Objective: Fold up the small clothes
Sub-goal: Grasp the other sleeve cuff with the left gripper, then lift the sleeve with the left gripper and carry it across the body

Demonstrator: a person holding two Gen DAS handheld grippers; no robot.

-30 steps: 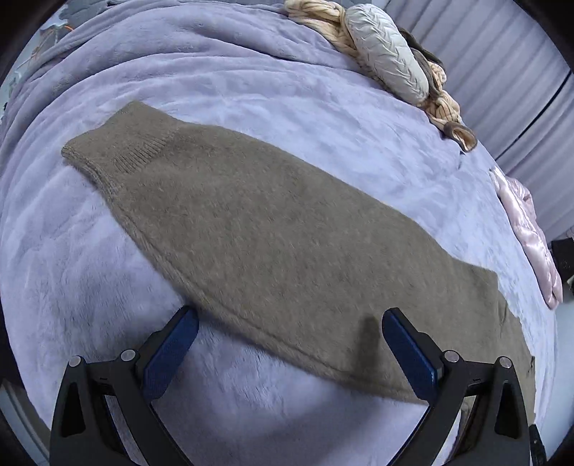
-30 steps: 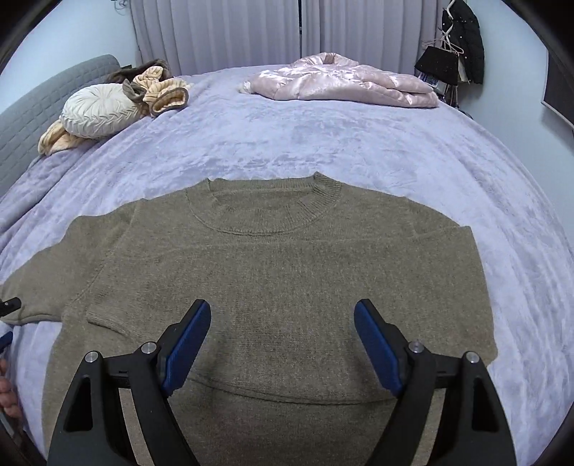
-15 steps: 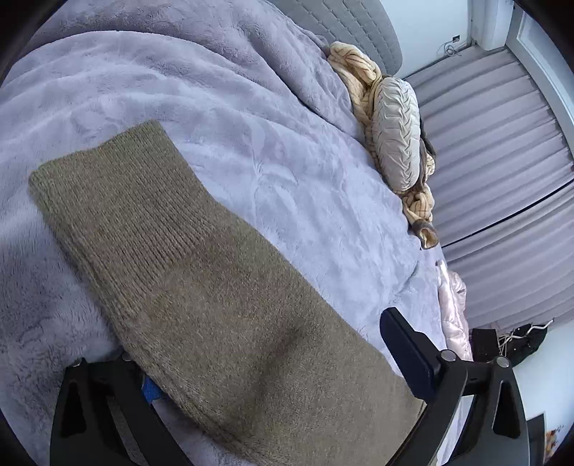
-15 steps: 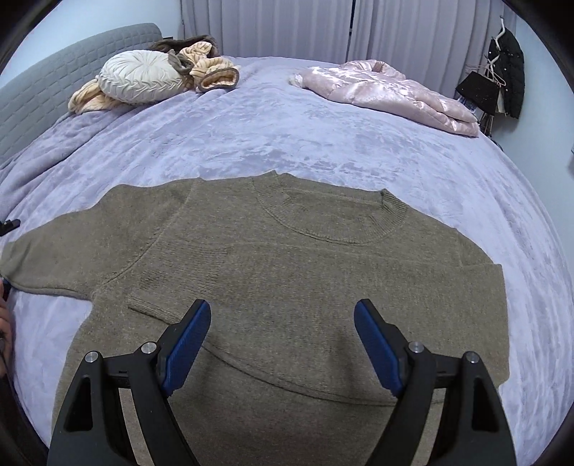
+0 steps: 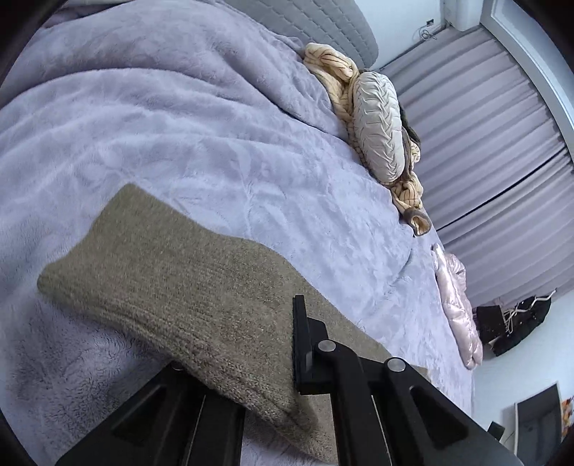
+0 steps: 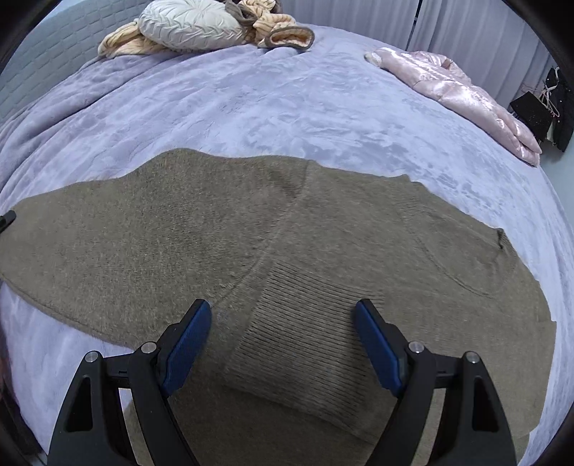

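Observation:
An olive-brown knit sweater (image 6: 251,222) lies flat on the lilac blanket (image 6: 287,107). One sleeve is folded in over the body, and its ribbed cuff (image 6: 308,344) lies between and just beyond the fingers of my right gripper (image 6: 283,322), which hovers open above it without touching. In the left wrist view the other sleeve (image 5: 172,279) stretches out to the left, its cuff end slightly raised. My left gripper (image 5: 283,344) is shut on this sleeve's near edge: one black finger (image 5: 299,340) presses on top, while the other is hidden under the knit.
At the head of the bed sit a round pleated cushion (image 6: 190,25) and a tan knit garment (image 6: 283,34). A shiny pink jacket (image 6: 459,93) lies at the far right. Grey curtains and dark bags stand beyond the bed's edge.
My left gripper slid over the sleeve's edge and closed on it. The right gripper swung left and lower over the folded sleeve's cuff, staying open.

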